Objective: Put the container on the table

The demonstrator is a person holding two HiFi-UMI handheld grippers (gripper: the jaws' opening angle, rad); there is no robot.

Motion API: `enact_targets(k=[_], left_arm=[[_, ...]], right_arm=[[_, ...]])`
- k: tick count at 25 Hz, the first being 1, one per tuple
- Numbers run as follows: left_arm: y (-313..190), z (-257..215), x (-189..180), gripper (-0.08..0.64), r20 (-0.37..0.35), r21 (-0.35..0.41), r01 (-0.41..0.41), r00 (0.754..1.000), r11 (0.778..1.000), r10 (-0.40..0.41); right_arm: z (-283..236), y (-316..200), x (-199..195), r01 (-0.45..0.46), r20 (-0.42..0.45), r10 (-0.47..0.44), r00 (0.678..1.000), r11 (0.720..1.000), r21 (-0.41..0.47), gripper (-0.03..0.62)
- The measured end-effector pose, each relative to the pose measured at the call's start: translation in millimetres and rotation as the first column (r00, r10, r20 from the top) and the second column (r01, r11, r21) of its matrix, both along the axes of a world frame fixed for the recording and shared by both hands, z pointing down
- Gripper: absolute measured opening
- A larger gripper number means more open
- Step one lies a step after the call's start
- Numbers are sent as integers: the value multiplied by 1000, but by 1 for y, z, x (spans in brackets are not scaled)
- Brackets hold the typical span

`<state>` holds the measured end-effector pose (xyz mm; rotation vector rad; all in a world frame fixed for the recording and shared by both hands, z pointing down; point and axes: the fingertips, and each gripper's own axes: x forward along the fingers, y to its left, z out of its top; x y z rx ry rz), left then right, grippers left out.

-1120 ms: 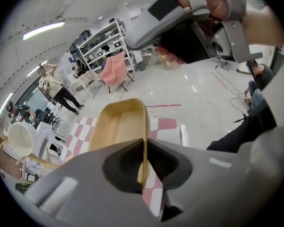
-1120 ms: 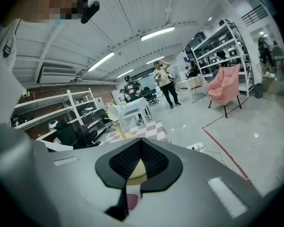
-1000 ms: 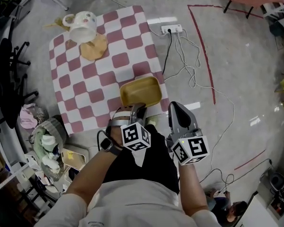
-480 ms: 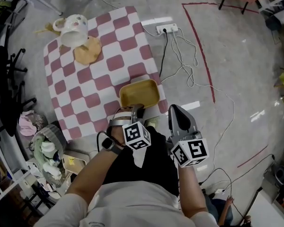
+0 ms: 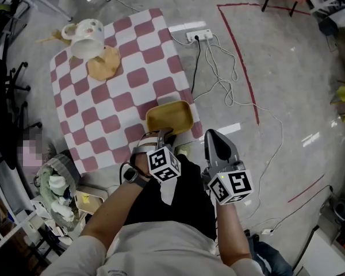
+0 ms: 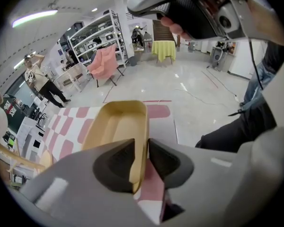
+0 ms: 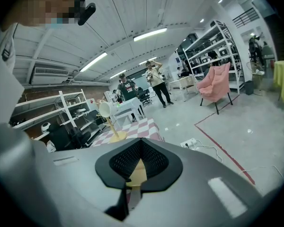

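Note:
A shallow yellow container (image 5: 169,118) sits over the near right corner of the table (image 5: 121,91), which has a red and white checked cloth. My left gripper (image 5: 164,135) is shut on the container's near rim. In the left gripper view the rim wall (image 6: 141,141) stands pinched between the two dark pads, and the container (image 6: 116,126) stretches away over the cloth. My right gripper (image 5: 214,135) hovers just right of the table's edge, above the floor. It is shut with nothing in it; its pads (image 7: 154,157) meet at the tips.
A white lamp (image 5: 86,32) on a wooden base stands at the table's far left corner. A power strip (image 5: 196,36) with trailing cables and a red tape line (image 5: 241,68) lie on the floor to the right. A cluttered basket (image 5: 57,183) sits at the left.
The head view has drifted a little, so the table sits slightly further left in frame. Both grippers and the container hold nearly the same places.

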<state>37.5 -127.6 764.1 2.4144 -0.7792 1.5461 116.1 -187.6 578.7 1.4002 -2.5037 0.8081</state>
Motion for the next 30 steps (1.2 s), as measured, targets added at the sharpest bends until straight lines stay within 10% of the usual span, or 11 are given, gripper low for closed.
enact_targets(k=[14, 30], left_arm=[[12, -58, -19, 83, -163, -3, 130, 978, 991, -129], [13, -228, -59, 6, -446, 67, 348, 849, 935, -284]], right_arm=[[-28, 27, -28, 34, 1, -34, 999, 999, -2, 11], [-127, 59, -71, 74, -11, -74, 997, 992, 99, 11]])
